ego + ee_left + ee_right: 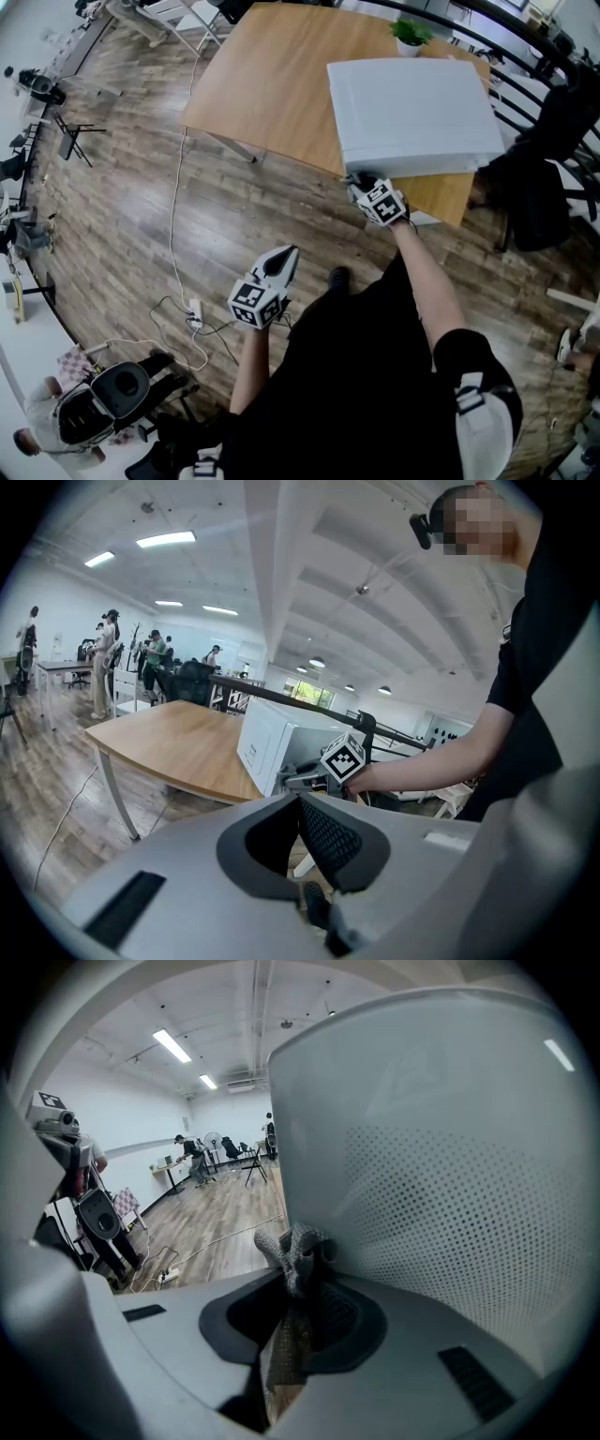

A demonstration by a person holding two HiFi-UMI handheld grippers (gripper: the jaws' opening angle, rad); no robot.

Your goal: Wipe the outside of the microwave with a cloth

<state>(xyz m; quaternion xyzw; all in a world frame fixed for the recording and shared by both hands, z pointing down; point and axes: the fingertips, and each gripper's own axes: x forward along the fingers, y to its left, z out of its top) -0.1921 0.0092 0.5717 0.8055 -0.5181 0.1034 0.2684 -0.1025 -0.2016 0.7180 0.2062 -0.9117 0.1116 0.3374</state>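
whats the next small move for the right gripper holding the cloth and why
Probably sweep the right gripper sideways along the microwave. Its jaws are shut on the bunched cloth, which sits at the edge of the microwave's dotted face, and that face stretches away beside it.

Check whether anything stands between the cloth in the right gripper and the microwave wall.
Nothing visible does. The right gripper is shut on the grey cloth, which sits right beside the perforated wall of the microwave. The left gripper hangs shut and empty, well clear of the table.
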